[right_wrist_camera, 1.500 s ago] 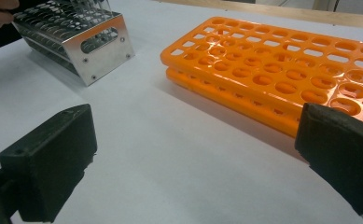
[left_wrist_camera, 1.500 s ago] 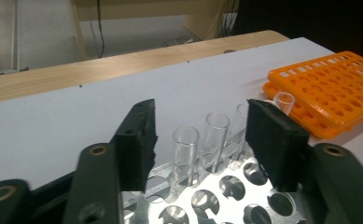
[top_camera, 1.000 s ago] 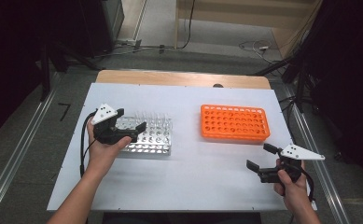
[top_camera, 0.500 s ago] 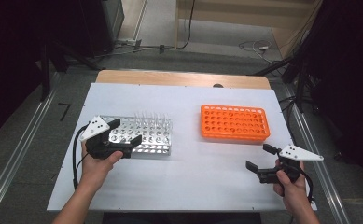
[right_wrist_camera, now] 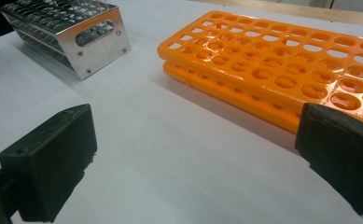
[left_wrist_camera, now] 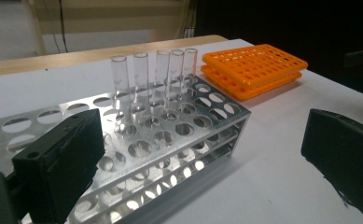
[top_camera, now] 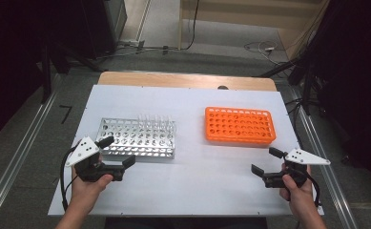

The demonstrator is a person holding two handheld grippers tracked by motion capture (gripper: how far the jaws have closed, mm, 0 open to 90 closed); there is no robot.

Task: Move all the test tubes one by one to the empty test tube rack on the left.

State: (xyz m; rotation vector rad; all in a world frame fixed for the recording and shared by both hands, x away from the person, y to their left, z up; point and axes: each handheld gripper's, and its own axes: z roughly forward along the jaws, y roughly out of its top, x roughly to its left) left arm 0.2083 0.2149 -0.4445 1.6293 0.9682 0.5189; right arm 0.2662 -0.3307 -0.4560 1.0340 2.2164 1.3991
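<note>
While both grippers are held low at the near edge of the table (top_camera: 192,191), neither is gripping anything: the jaws of the left gripper (top_camera: 117,151) are spread wide and empty, and those of the right gripper (top_camera: 264,161) are likewise open and empty.

Five clear tubes (left_wrist_camera: 153,79) are seen standing upright in a single row along the far side of the metal rack (top_camera: 138,138), toward its right end. The orange rack (top_camera: 240,125) lies flat and well apart to the right, with no tube seen in its holes.

The work in hand is judged to be the moving of tubes from the metal rack to the orange one, and no tube has yet been taken.

The coming move turns on one relation. The tubes lie ahead of the left jaws and across the width of the metal rack from them, with the rack's near rows of bare holes between. The long axis of each tube is vertical, so a grasp would have to be made on the part standing above the top plate, with the jaws set on either side of one tube. The left gripper is just beside the metal rack and is clearly the nearer; the right gripper is near the orange rack's front edge (right_wrist_camera: 235,100) and well apart from the tubes.
</note>
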